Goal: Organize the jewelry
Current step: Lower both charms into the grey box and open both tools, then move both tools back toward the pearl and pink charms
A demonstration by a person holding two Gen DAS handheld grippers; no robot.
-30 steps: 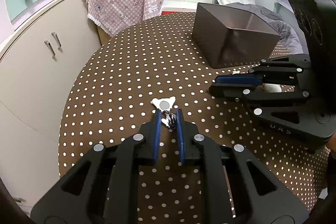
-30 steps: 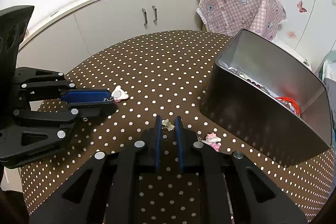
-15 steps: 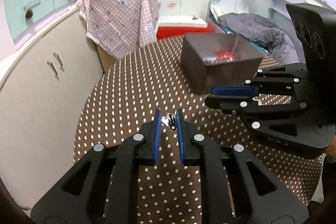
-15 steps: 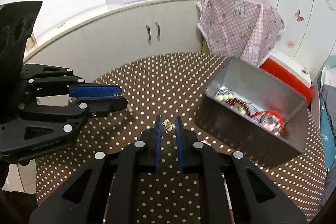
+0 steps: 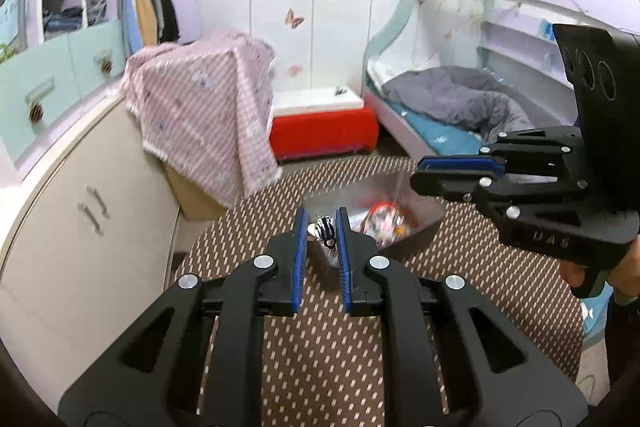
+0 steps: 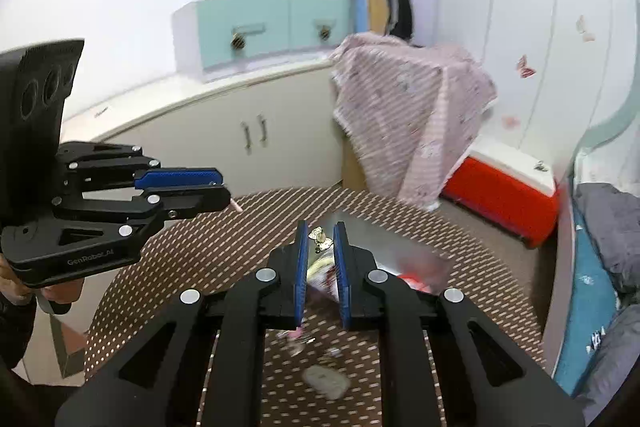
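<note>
The left gripper [image 5: 321, 227] is nearly closed — its blue pads [image 5: 300, 251] pinch a small silver-and-dark trinket [image 5: 323, 227] near the tips. In its own view it hangs above the dotted table [image 5: 320, 347], with the tin [image 5: 412, 231] just beyond the tips, and the trinket clear of the cloth.

The right gripper [image 6: 320, 233] is likewise almost shut, clamping a small pale-gold charm [image 6: 320, 235] between its pads [image 6: 302, 259]. It too is held in the air over the table, the tin [image 6: 416, 259] lying below and beyond its tips — blurred, with red and pale jewelry inside. Nearer the camera than the tin, a pale oval piece [image 6: 325, 381] and a few small bits lie on the cloth, too blurred to name.

Each gripper shows in the other's view, level with it.
</note>
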